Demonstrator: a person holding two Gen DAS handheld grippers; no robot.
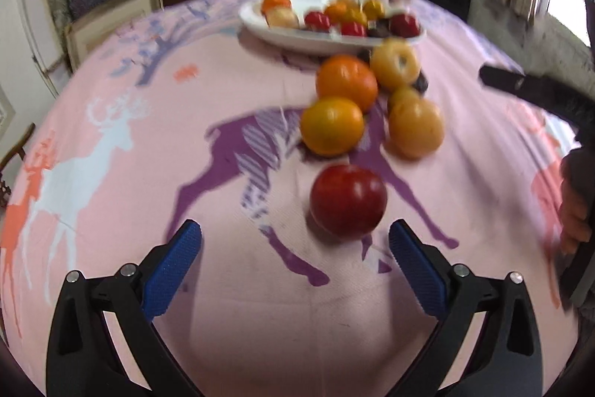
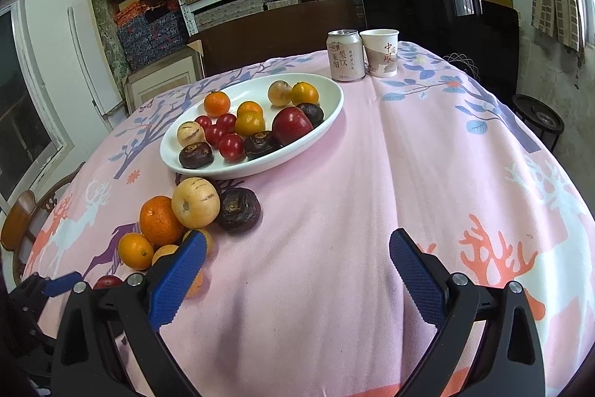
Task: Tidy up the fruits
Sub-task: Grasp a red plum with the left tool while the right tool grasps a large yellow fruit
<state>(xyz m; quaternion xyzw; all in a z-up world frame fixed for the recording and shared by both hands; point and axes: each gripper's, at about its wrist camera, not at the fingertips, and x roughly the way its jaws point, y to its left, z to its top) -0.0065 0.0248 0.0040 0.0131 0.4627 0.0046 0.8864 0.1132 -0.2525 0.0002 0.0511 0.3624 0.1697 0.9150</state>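
My left gripper [image 1: 295,250] is wide open and holds nothing; the round shiny red apple [image 1: 348,199] sits on the pink deer tablecloth [image 1: 130,192] just ahead. My right gripper [image 2: 297,257] is wide open too, empty, near the white oval plate [image 2: 327,99] of fruit.

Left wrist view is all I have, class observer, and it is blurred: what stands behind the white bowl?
Observer: A drink can and a paper cup, side by side on the tablecloth.
Operator: What is the dark thing behind the loose pale fruit?
Observer: A dark wrinkled fruit, touching the pale striped fruit.
Operator: Is the right gripper holding anything?
Observer: No, the right gripper is open over bare cloth.
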